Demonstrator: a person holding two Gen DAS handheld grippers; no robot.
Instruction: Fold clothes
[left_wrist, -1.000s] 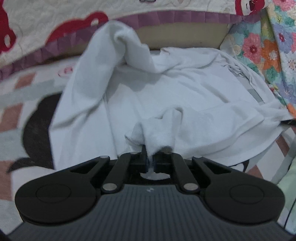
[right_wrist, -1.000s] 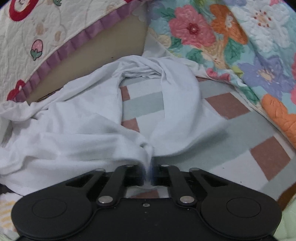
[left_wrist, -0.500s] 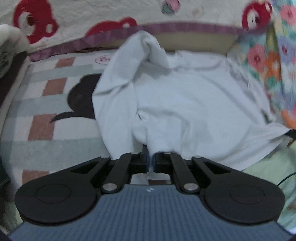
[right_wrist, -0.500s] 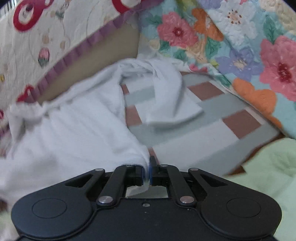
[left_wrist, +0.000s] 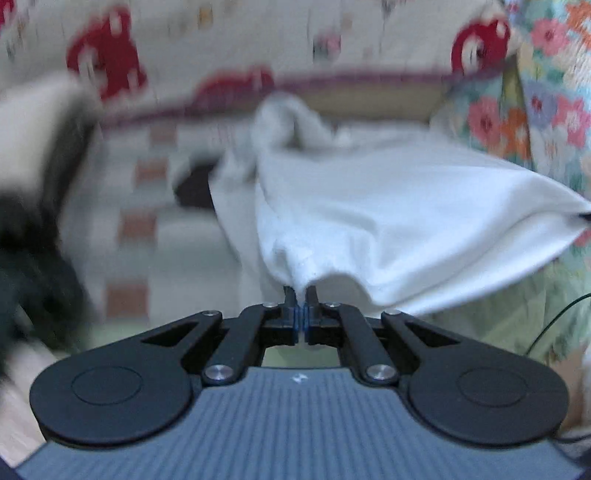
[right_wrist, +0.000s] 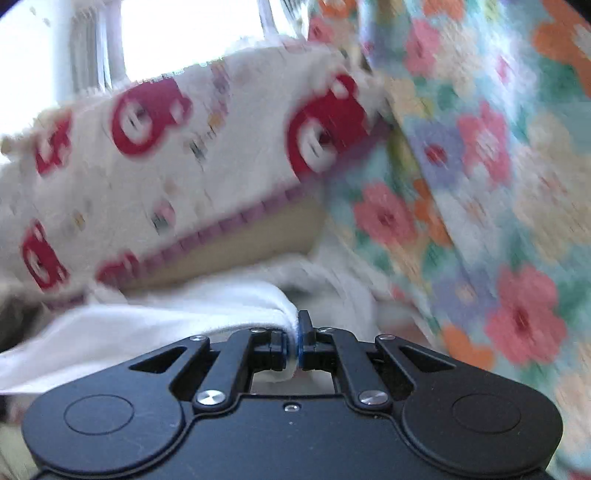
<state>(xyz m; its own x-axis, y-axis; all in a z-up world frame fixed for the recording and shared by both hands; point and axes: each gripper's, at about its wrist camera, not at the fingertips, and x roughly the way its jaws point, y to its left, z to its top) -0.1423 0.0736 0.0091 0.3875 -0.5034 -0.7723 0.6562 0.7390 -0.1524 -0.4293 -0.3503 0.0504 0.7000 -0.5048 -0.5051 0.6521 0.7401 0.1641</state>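
A white garment (left_wrist: 388, 206) hangs stretched in the air above the checked mat (left_wrist: 147, 229). My left gripper (left_wrist: 301, 295) is shut on one edge of it. The cloth runs up and to the right toward a dark tip at the far right. In the right wrist view my right gripper (right_wrist: 293, 325) is shut on another edge of the white garment (right_wrist: 166, 317), which stretches off to the left. The far part of the garment still trails down toward the back of the mat. Both views are blurred.
A cream quilt with red prints and a purple frill (left_wrist: 258, 48) stands along the back. A floral quilt (right_wrist: 480, 184) stands on the right. A dark object (left_wrist: 33, 229) sits at the left. Pale green cloth (left_wrist: 498, 306) lies below the garment.
Both grippers have lifted and pulled back with the garment, raising it off the mat and stretching it between them. The right wrist camera now points up at the quilts.
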